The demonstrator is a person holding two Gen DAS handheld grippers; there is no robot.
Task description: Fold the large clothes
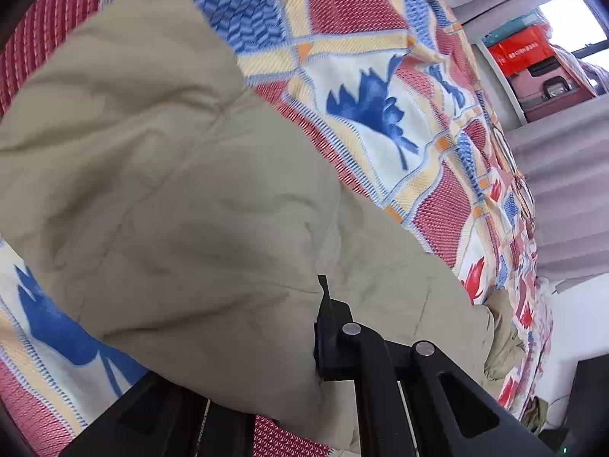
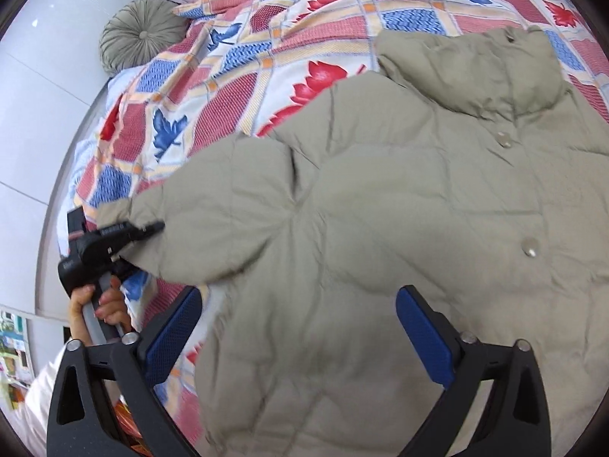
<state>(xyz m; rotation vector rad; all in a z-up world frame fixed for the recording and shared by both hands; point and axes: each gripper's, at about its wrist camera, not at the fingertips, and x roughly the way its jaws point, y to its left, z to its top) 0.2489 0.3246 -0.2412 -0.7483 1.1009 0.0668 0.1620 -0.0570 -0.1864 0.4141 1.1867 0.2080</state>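
Left jaws clamped on khaki jacket (image 2: 380, 209) sleeve, right jaws spread

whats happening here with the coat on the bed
A person is starting to fold a beige puffer jacket that lies spread, front up, on a bed with a patchwork bedspread. The left hand-held gripper is shut on the end of one sleeve, at the jacket's edge. The right hand-held gripper hangs open over the jacket's lower body, its blue pads either side of the fabric without pinching it. Nothing is folded over yet.
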